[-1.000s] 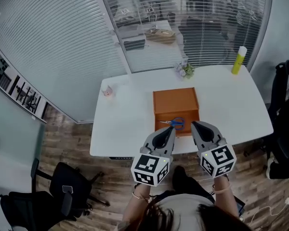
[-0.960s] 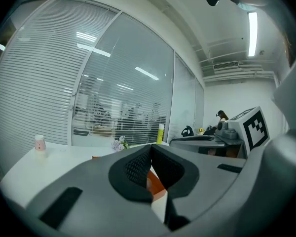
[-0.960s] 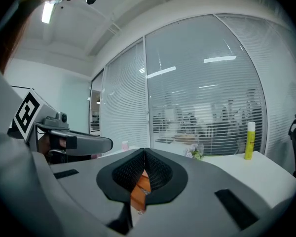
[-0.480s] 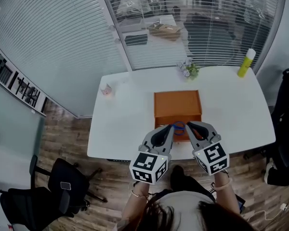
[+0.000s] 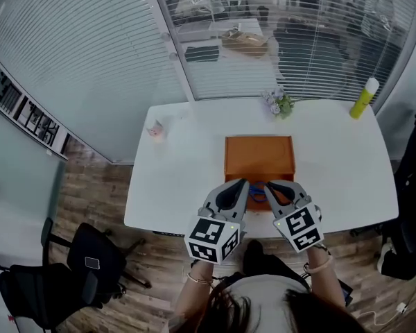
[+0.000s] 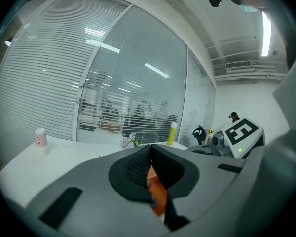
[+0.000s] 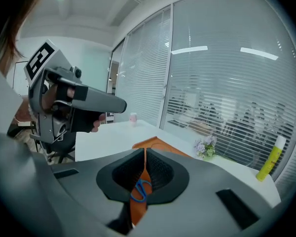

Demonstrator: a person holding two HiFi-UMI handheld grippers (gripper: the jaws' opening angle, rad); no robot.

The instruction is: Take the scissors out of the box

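Observation:
An orange box (image 5: 259, 157) stands on the white table (image 5: 180, 179), near its front edge. Scissors with blue handles (image 5: 257, 188) lie in the box's near end, partly hidden by the grippers. My left gripper (image 5: 243, 183) hovers at the left of the scissors, its jaws shut and empty. My right gripper (image 5: 267, 184) is just right of them, also shut on nothing. In the right gripper view the scissors' blue handle (image 7: 140, 190) shows low behind the closed right gripper (image 7: 144, 152). The left gripper view shows the left gripper (image 6: 150, 149) closed in front of the orange box (image 6: 158, 194).
A pink cup (image 5: 154, 130) stands at the table's far left, a small bunch of flowers (image 5: 280, 104) at the back and a yellow bottle (image 5: 363, 97) at the far right corner. Black office chairs (image 5: 69, 276) stand on the floor to the left and right.
Both grippers have moved forward and down toward the box's near end, closing in on the scissors from either side. Their jaws stay shut.

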